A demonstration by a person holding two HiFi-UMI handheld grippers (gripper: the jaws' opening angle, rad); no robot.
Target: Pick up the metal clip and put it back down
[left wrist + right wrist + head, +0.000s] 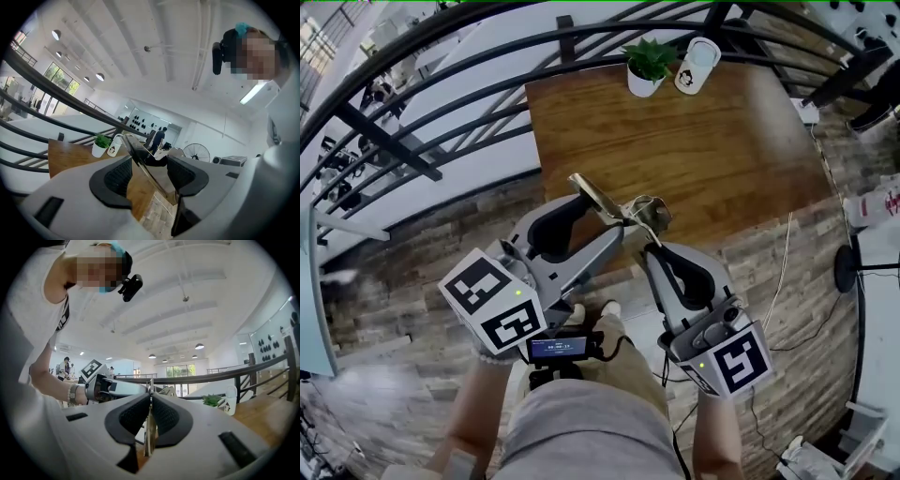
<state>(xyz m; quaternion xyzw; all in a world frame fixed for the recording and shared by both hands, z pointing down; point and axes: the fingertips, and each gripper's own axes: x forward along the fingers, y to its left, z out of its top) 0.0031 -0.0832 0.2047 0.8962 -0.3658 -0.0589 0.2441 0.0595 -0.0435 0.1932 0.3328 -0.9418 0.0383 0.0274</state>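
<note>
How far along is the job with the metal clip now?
Done: the metal clip is lifted, in the air near the wooden table. In hand: the right gripper is shut on it; the left gripper has open jaws round one handle. Left: setting it back down.

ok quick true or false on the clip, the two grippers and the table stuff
1. The right gripper is shut on the metal clip. True.
2. The clip lies on the wooden table. False: it is held up in the air, off the table.
3. A potted plant and a white cup stand side by side at the table's far edge. True.
4. The left gripper has its jaws pressed together. False: they stand apart, with an arm of the clip between them.
</note>
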